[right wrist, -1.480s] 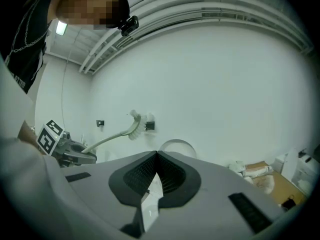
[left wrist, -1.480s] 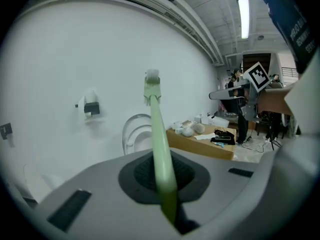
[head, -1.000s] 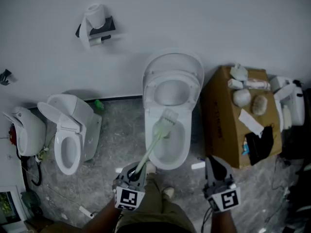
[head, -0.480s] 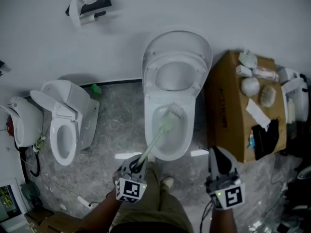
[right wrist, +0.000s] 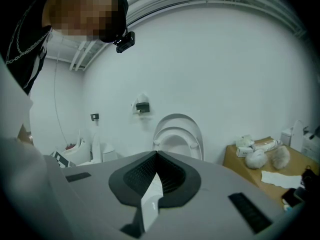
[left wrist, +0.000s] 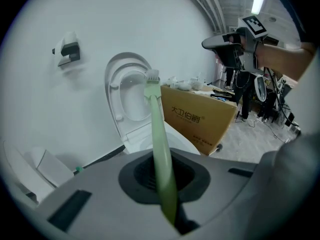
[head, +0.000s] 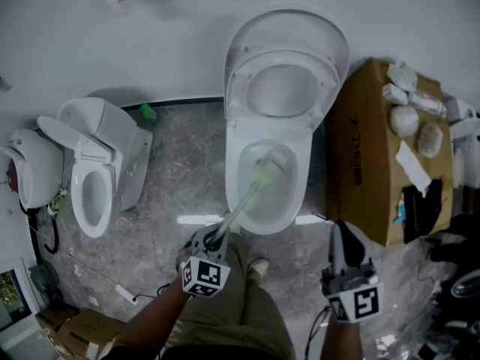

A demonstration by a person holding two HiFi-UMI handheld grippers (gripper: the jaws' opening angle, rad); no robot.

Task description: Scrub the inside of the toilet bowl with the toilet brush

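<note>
1. A bathroom seen from above: a plain white wall [head: 150,43] across the top and a grey, marbled stone floor [head: 180,171] below.
2. A white toilet [head: 233,190] stands against the wall at the centre, with its lid [head: 289,36] and seat [head: 259,115] raised against the wall.
3. The left gripper [head: 212,242] is held low over the floor just in front of the bowl. Its jaws are clamped on the pale green handle of the brush [head: 246,199].
4. The handle slants up from the gripper and over the bowl's front rim. The bristle head [head: 268,163] lies inside the bowl opening, toward the back (whether it touches the porcelain cannot be told).
5. The right gripper [head: 343,235] hangs to the right of the bowl, over the floor beside the box. Its jaws meet at the tips with nothing between them.
6. A brown cardboard box [head: 367,156] stands just right of the toilet. On its top lie white bundles, a sheet of paper and a dark item.
7. A smaller toilet [head: 94,178] sits well to the left, its lid also up. Another white fixture [head: 30,175] stands at the floor's left edge.
8. A small green object [head: 148,113] lies where floor meets wall, between the two toilets.
9. A paper holder [left wrist: 67,51] is mounted on the wall, up and to the left of the raised lid.
10. A thin cable [head: 112,287] trails across the lower left floor.
</note>
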